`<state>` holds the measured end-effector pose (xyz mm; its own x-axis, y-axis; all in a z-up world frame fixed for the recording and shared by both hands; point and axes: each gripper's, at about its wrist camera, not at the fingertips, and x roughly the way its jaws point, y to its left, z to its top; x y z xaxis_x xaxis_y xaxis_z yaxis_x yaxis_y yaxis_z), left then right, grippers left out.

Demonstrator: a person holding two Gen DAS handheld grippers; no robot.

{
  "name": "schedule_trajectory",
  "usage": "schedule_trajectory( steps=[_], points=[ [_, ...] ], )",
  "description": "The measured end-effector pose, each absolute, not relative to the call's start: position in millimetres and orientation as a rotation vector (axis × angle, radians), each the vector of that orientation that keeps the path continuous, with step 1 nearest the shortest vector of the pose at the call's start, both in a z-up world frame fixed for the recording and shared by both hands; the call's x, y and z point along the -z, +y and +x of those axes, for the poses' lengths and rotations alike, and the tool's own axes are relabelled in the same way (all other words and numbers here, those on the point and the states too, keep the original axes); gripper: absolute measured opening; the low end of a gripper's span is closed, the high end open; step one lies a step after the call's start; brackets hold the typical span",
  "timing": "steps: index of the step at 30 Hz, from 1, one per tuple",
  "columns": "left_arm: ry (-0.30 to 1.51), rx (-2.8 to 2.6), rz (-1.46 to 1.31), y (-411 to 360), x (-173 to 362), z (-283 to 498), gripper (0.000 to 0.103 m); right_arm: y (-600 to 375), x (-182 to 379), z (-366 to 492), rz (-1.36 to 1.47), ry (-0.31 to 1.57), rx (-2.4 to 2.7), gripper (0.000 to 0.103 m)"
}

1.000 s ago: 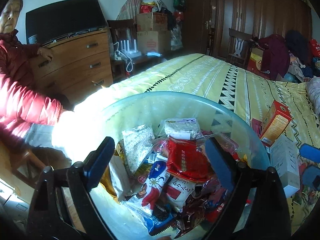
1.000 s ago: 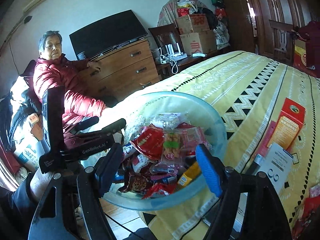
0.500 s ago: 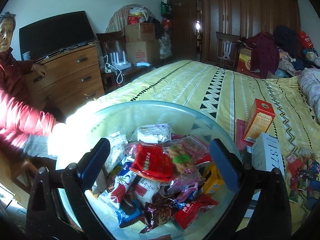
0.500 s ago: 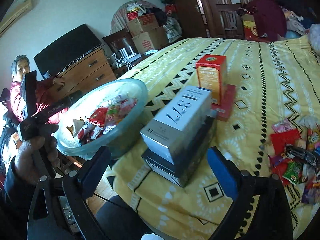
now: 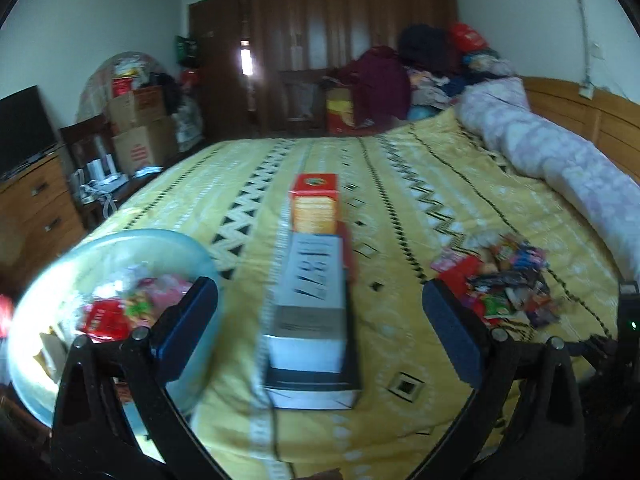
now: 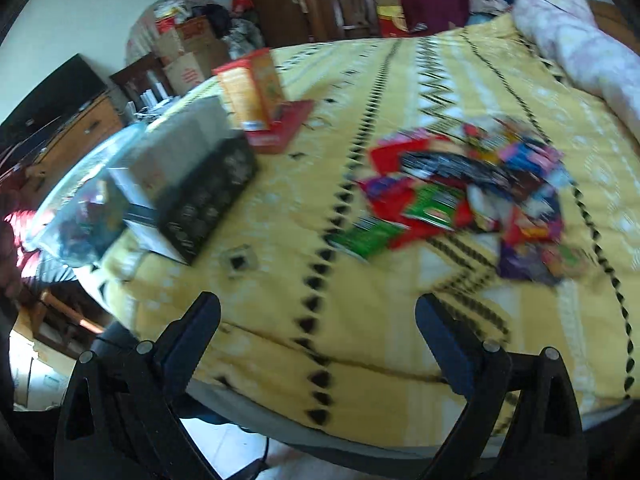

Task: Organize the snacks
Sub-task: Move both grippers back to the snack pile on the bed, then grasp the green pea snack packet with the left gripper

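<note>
Left claw (image 5: pixel 320 320) spread and empty, white box (image 5: pixel 310 300) lengthwise toward the wardrobe, right claw (image 6: pixel 318 328) spread too

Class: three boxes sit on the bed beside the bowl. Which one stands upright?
The orange box with the red top, farthest from the camera. The white box lies flat, stacked on the black box.

On the bed (image 5: pixel 400 184), a bowl (image 5: pixel 120 240) sits at the left near edge with snack packets (image 5: pixel 108 316) inside it. Just right of it two boxes are stacked, the upper box (image 5: pixel 312 280) on the lower box (image 5: pixel 316 384). Behind them stands an upright carton (image 5: pixel 316 204). Well to the right lies a loose pile of snacks (image 6: pixel 472 192). A rolled quilt (image 5: pixel 560 160) lies along the far right side.
</note>
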<state>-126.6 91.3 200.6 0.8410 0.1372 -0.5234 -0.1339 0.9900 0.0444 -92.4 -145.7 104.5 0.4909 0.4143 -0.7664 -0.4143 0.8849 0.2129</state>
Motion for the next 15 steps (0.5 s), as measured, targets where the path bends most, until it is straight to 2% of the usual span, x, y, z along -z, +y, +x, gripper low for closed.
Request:
schedule_trajectory(
  steps=[5,9,15],
  points=[
    [0.725,0.049,0.017,33.5,-129.4,-87.3,0.103,-191.1,-78.2,-74.0,-0.013,0.936,-0.431,0.099],
    [0.823,0.069,-0.01,20.4,-79.0,-56.1,0.102,-215.3,-56.2,-52.8,-0.004,0.946,-0.406,0.099],
    [0.845,-0.011,-0.056,20.4,-36.5,-27.4,0.102,-219.9,-40.5,-29.9,-0.002,0.919,-0.407,0.102]
  ],
)
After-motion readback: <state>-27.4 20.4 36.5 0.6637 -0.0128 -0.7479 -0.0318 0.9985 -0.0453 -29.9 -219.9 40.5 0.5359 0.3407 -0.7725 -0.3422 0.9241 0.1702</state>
